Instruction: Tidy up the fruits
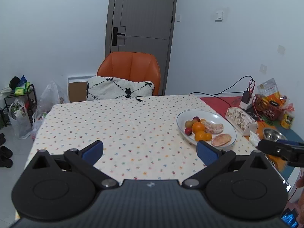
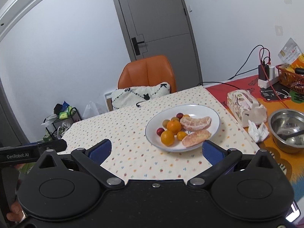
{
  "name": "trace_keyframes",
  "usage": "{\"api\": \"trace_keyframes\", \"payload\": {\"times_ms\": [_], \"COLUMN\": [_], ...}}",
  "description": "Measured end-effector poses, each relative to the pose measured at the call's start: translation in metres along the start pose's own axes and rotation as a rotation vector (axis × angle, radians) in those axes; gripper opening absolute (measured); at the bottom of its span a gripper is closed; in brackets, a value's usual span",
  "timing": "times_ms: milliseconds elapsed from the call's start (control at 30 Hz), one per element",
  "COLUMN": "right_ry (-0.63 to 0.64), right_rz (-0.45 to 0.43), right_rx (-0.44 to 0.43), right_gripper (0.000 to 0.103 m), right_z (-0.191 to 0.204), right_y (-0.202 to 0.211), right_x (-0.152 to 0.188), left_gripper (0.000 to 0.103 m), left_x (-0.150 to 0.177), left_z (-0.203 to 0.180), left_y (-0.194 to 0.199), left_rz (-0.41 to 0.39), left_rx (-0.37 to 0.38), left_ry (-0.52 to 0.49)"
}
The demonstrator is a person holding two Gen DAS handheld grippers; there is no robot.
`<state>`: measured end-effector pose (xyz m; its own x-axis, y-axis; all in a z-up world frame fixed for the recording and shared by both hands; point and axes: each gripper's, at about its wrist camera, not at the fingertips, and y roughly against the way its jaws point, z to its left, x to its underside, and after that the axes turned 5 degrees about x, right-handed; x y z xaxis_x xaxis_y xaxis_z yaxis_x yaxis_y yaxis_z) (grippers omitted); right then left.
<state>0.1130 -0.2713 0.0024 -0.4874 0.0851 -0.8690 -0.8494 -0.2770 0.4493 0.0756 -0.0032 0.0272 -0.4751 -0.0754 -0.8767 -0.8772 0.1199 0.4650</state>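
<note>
Hovering both tongs over the near edge of the table, spread wide and holding nothing.

Near to far: our right gripper (image 2: 155, 152) sits closest to the fruit. The white plate (image 2: 212, 114) lies just ahead and a bit right of its centreline, its near rim almost between the blue pads (image 2: 211, 153). Nearest on the plate is a peeled pomelo segment (image 2: 195, 137), long axis running left-right across the jaw opening, with the oranges (image 2: 167, 137) just left of it and the small plums behind. From our left gripper (image 1: 150, 152) the same plate (image 1: 218, 116) lies off to the right, toward the table's right edge. We judge the right side takes the pick.
</note>
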Motion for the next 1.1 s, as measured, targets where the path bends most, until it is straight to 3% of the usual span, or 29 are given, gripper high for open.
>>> {"api": "trace_keyframes", "payload": {"times_ms": [567, 800, 1100], "right_ry": [0.046, 0.103, 0.135], "right_rz": [0.015, 0.012, -0.001], "right_rx": [0.007, 0.018, 0.022], "right_gripper": [0.103, 0.103, 0.103], "right_z": [0.018, 0.033, 0.045], "right_y": [0.038, 0.044, 0.045], "right_x": [0.018, 0.023, 0.023], "left_gripper": [0.103, 0.103, 0.103], "left_x": [0.015, 0.021, 0.022], "left_z": [0.011, 0.010, 0.010], "left_y": [0.034, 0.038, 0.037], "left_rz": [0.001, 0.028, 0.039], "left_rx": [-0.028, -0.069, -0.068], "left_ry": [0.008, -0.002, 0.004]}}
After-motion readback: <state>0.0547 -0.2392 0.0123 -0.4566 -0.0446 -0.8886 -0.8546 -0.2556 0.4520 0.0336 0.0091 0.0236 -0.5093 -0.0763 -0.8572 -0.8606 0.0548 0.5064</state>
